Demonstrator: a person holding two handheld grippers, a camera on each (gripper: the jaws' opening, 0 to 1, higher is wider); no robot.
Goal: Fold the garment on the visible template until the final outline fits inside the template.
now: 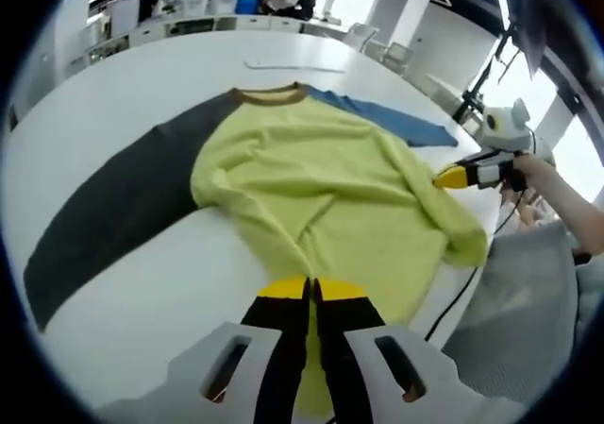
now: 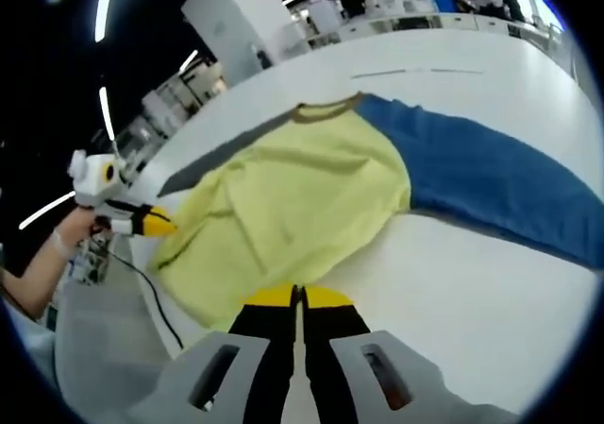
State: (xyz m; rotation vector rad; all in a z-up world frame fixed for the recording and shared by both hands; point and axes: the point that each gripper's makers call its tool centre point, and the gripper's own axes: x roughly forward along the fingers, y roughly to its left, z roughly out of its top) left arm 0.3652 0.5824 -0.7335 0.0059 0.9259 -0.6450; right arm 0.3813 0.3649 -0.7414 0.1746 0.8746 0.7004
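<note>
Garment first: a yellow knit sweatshirt (image 1: 321,188) with one dark grey sleeve (image 1: 113,207) and one blue sleeve (image 2: 491,178) lies spread on the white surface (image 1: 142,301) ahead of both jaws. The left gripper (image 1: 310,287) and the right gripper (image 2: 298,296) each pinch its hem, jaws pressed together. An uneven lift would likely skew the fold, leaving sleeves trailing.

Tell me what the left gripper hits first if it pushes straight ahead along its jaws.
Most likely the yellow body of the garment: the left gripper points with its jaws together at the hem, which lies right at the tips. Whether they already pinch cloth is unclear.
</note>
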